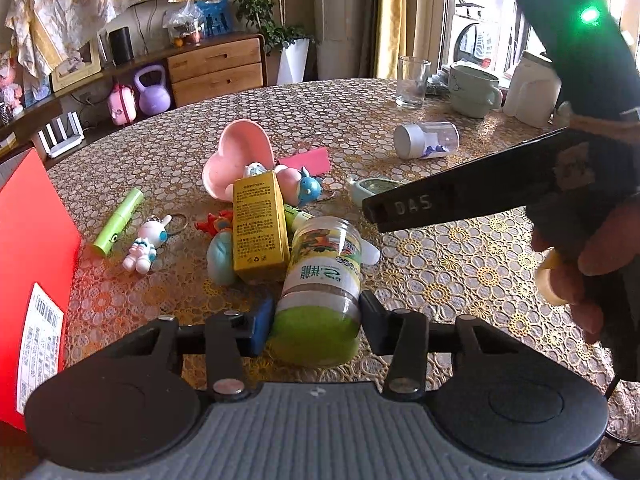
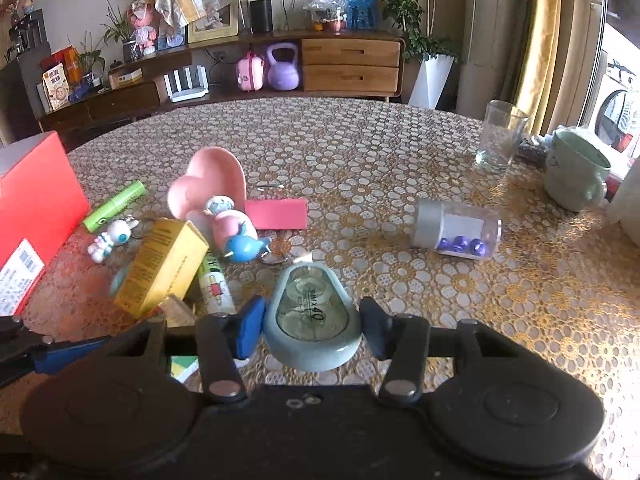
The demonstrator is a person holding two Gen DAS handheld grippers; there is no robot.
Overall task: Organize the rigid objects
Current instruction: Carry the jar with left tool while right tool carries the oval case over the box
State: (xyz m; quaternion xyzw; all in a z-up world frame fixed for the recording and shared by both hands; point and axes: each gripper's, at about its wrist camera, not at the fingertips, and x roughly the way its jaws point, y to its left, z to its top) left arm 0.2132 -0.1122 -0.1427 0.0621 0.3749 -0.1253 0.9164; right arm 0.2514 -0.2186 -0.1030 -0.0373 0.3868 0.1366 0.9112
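Item one, the jar [image 1: 320, 276]: a clear plastic jar with a green lid and a yellow-green label, lying on its side on the lace-covered table [image 1: 460, 264], lid end toward you, its far end just beside the yellow carton [image 1: 260, 224]. Your left gripper [image 1: 316, 316] stands with its jaws on either side of the lid end; whether the pads are pressing or only flanking the jar cannot be told from here. Judged light and stiff but smooth-walled, so it may roll or slip; take it across the lid or the shoulder just behind it, not over the glossy label. Item two, the correction-tape dispenser [image 2: 310, 316]: a pale green, rounded shell with a clear window, sitting between the jaws of your right gripper [image 2: 310, 326]; the blue pad [image 2: 250, 330] looks close against its side, yet contact on both sides is not certain. Judged very light, hard and curved, likely to squirt out if pinched at the narrow end; take it across the widest part. Nearby stock: pink heart dish [image 2: 208, 186], blue whale keyring [image 2: 242, 248], rabbit keyring [image 2: 110, 240], green tube [image 2: 114, 206], glue stick [image 2: 214, 288], pink card [image 2: 276, 212], and a clear canister [image 2: 456, 230] with purple beads lying well apart to the right. Red box [image 2: 36, 208] stands at the left edge; a glass tumbler [image 2: 500, 136] and green mug [image 2: 576, 170] stand far right, both fragile.
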